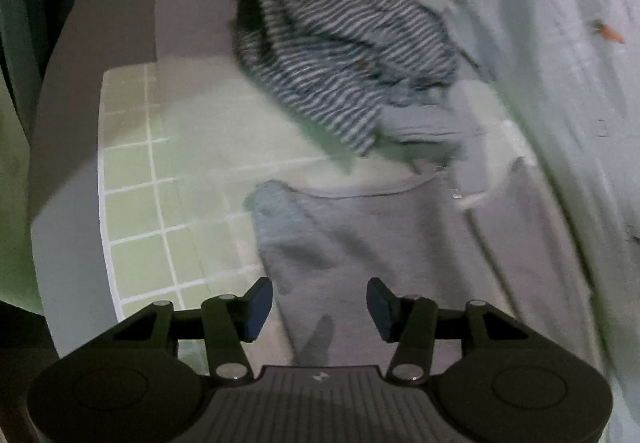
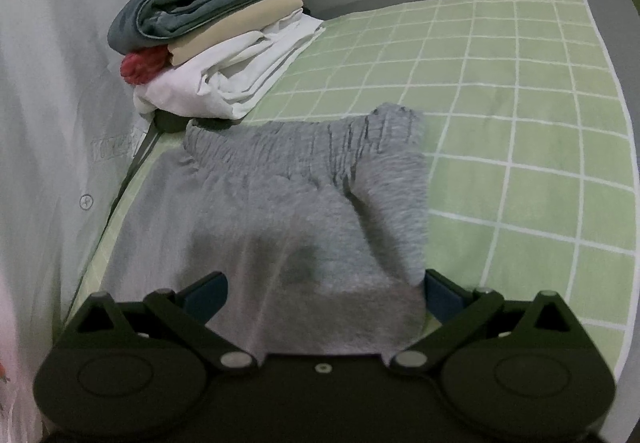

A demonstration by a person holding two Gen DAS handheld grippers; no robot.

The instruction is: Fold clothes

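Green checked bed sheet [image 2: 520,103] underneath, pale wall on the left. Grey shorts [image 2: 280,203] spread flat near the middle, waistband far, folded stack [image 2: 216,35] beyond at far left. Right claw [image 2: 324,291] wide apart, hem lying between its pads, not pinched. Left claw [image 1: 320,307] parted and empty above the grey cloth, striped heap [image 1: 340,43] farther off. Best done by pinching both corners, lifting evenly, folding across without bunching.

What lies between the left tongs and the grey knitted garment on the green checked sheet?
Nothing visible does. The left tongs stand open just above the grey knitted garment, with only its own fabric under them. The striped pile of clothes lies farther away on the green checked sheet.
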